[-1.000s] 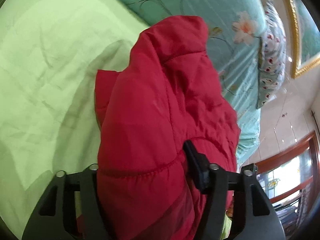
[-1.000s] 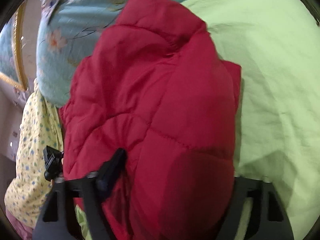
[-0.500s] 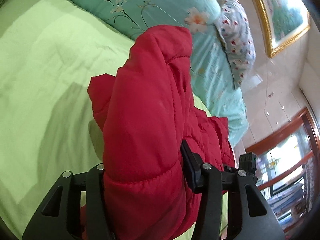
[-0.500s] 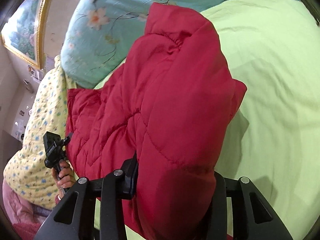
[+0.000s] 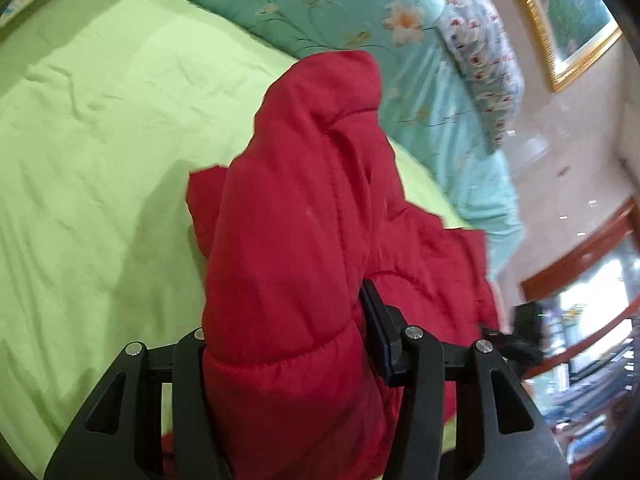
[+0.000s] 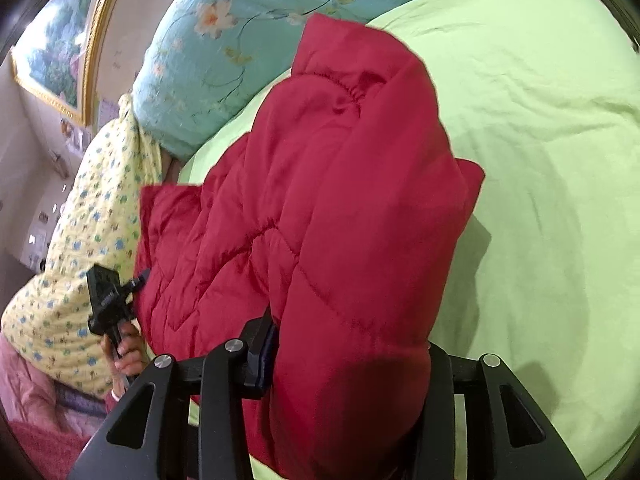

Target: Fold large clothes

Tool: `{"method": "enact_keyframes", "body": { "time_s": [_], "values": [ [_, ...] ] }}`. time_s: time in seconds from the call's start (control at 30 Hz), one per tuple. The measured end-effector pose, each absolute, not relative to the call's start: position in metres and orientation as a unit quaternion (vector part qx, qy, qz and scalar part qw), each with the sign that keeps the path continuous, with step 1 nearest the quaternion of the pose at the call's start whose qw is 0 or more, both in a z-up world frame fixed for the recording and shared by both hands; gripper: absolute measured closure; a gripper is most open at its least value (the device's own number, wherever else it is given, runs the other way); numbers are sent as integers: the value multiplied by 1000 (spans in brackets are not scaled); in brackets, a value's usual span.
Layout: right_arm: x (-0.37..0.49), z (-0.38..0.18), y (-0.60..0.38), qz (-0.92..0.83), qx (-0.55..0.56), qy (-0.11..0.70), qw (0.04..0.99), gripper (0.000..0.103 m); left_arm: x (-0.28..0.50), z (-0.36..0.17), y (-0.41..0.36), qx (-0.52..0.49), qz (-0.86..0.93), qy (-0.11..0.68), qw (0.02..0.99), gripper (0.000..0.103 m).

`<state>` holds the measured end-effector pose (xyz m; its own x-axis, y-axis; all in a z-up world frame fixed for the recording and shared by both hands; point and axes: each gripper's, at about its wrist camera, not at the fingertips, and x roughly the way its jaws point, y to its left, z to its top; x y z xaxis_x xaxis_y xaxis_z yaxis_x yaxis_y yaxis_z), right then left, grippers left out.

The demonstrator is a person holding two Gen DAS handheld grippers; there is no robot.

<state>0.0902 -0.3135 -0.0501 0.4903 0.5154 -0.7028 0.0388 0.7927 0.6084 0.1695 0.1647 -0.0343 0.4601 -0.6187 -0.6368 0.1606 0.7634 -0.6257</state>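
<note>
So this looks like mid-fold: both grippers are clamped on thick bunches of the red puffer jacket (image 5: 296,216), holding it up over the green bedsheet (image 5: 100,140). The left gripper (image 5: 288,344) has its jaws pressed in on a padded roll of the fabric, and the right gripper (image 6: 348,352) pinches an equally fat wad of it, so neither is anywhere near fully closed, just squeezed onto the padding. Part of the jacket trails down and rests on the bed between the two, the rest hangs in the air.

My guess is the next move is laying the held edge down flat and even on the sheet, which needs both sides lowered together or the puffy thing will slump crooked.

Around it: a teal floral quilt (image 5: 320,12) piled at the head of the bed, a patterned pillow (image 5: 488,60) beyond it, and a yellow dotted blanket (image 6: 80,232) at the bed edge. The quilt sits closest, so it limits how far forward the jacket can spread.
</note>
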Motion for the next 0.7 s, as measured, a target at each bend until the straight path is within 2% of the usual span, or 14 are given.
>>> {"method": "enact_keyframes", "body": {
  "time_s": [0.17, 0.23, 0.4, 0.6, 0.7],
  "values": [
    [88, -70, -325, 112, 307, 471, 819, 48, 177, -48, 151, -214, -186, 464, 839, 50],
    [82, -74, -327, 107, 304, 460, 828, 43, 177, -51, 146, -193, -166, 457, 853, 38],
    [68, -84, -330, 92, 310, 435, 840, 34, 176, -52, 142, -178, -115, 452, 867, 21],
    [62, -82, -329, 85, 299, 421, 852, 32, 153, -30, 148, -177, -74, 425, 885, 21],
    [59, -83, -332, 77, 305, 413, 855, 27, 139, -19, 154, -172, -63, 410, 894, 21]
  ]
}}
